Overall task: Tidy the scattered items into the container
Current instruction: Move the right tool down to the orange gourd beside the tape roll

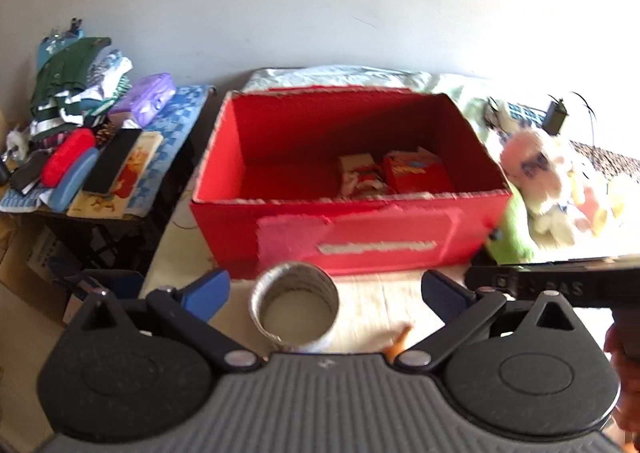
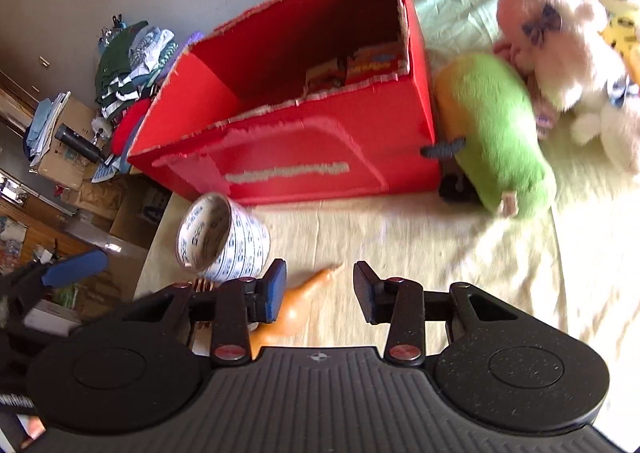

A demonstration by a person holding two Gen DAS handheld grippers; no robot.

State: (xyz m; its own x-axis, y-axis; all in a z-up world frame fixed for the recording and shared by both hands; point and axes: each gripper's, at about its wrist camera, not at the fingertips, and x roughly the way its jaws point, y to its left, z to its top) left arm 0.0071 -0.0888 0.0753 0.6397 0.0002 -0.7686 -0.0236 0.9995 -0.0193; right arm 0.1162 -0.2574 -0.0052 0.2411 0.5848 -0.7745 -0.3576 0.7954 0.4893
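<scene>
A red cardboard box stands open on the bed, with two small packets inside; it also shows in the right wrist view. A printed tape roll lies in front of the box, between the wide-open fingers of my left gripper, untouched. In the right wrist view the tape roll lies to the left, and an orange gourd-shaped toy lies by the left finger of my right gripper, which is open and empty.
A green plush and a white-pink plush lie right of the box. A side table at left holds clothes, cases and books. Cardboard boxes stand on the floor. The pale bedsheet stretches in front of the box.
</scene>
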